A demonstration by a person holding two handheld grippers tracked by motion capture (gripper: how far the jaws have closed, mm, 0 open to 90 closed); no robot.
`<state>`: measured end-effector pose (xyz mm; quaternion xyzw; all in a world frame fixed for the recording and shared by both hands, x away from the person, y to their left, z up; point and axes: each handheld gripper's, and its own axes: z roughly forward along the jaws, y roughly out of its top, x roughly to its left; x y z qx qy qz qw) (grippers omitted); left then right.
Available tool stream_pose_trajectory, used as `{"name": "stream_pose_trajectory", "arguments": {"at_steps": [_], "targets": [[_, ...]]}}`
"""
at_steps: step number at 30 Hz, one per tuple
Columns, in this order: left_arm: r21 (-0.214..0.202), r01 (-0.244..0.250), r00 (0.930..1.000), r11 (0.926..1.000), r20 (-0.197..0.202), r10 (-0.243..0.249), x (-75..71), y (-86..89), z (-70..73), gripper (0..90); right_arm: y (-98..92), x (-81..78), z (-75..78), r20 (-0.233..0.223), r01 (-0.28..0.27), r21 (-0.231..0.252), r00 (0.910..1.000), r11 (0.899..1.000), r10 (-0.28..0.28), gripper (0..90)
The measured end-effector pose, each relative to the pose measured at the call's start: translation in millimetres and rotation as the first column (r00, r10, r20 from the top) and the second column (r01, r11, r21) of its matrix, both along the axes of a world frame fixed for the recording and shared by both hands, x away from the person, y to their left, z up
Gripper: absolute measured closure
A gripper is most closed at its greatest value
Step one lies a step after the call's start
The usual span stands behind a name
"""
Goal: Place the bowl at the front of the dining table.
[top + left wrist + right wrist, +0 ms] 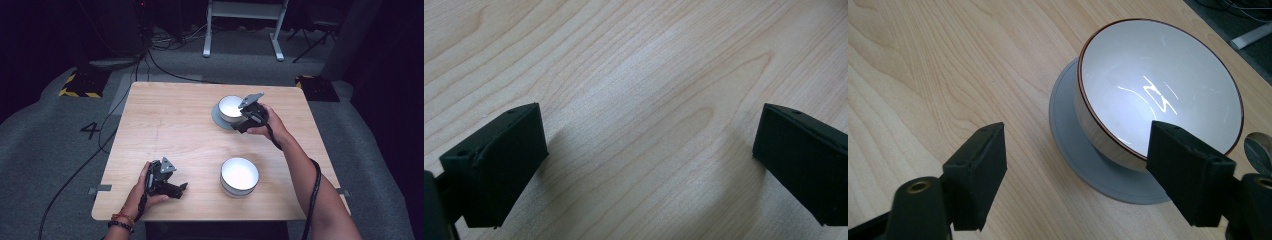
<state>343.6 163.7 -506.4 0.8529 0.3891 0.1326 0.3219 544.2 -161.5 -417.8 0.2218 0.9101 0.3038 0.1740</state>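
The white ceramic bowl (1158, 95) sat on a flat grey round plate (1073, 145) right of centre in the right gripper view. The right gripper (1075, 170) was held wide open and empty beside it. The rim should be straddled squarely before the fingers were closed. The left gripper (649, 165) was kept open and empty over the wooden tabletop (634, 75).

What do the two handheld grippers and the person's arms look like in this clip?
Both grippers, left gripper and right gripper, are black with blocky black jaws and a grey three-cornered plate on top. A black cable trails from each. The forearms are bare; the left wrist wears beaded bracelets.
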Motion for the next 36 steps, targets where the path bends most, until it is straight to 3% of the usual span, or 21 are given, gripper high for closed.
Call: {"name": "stream_pose_trajectory", "arguments": {"at_steps": [21, 27, 36], "targets": [[-0.002, -0.001, 1.0, 1.0, 0.0, 0.001, -0.1, -0.1, 0.0, 1.0, -18.1, -21.0, 8.6, 0.041, -0.017, -0.013, 0.999, 1.0, 0.017, 23.7], [-0.002, -0.001, 1.0, 1.0, 0.001, 0.001, -0.1, -0.1, 0.0, 1.0, -22.1, -29.2, 11.3, 0.046, -0.032, -0.056, 0.9983, 0.998, 0.035, 23.3], [-0.002, -0.002, 1.0, 1.0, 0.0, 0.002, -0.1, -0.1, -0.1, 1.0, -28.1, -41.8, 14.8, 0.075, -0.042, -0.046, 0.9962, 0.998, 0.045, 23.1]]}}
